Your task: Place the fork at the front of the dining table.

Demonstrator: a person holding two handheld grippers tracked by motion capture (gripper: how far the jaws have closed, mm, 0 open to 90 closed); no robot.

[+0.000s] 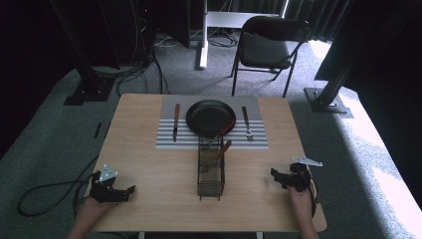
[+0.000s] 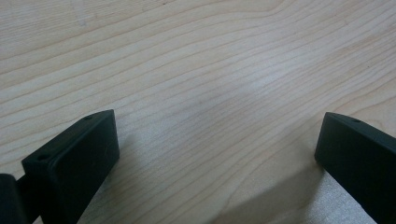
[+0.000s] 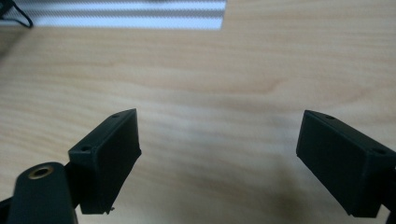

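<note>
A black round plate (image 1: 210, 116) sits on a grey striped placemat (image 1: 259, 139) at the far middle of the wooden table (image 1: 159, 169). A knife (image 1: 175, 122) lies left of the plate, a fork (image 1: 247, 123) lies right of it. A black wire basket (image 1: 210, 172) stands in front of the mat with wooden-handled utensils (image 1: 225, 147) leaning in its far end. My left gripper (image 1: 130, 191) rests open at the near left, empty over bare wood (image 2: 210, 93). At the near right my right gripper (image 1: 274, 175) stands open and empty, with the mat's corner (image 3: 140, 18) ahead.
A black folding chair (image 1: 266, 47) stands beyond the table's far edge. Dark frame posts (image 1: 87, 74) and cables lie on the carpet at left, another post base (image 1: 326, 97) at right. Bare wood lies between each gripper and the basket.
</note>
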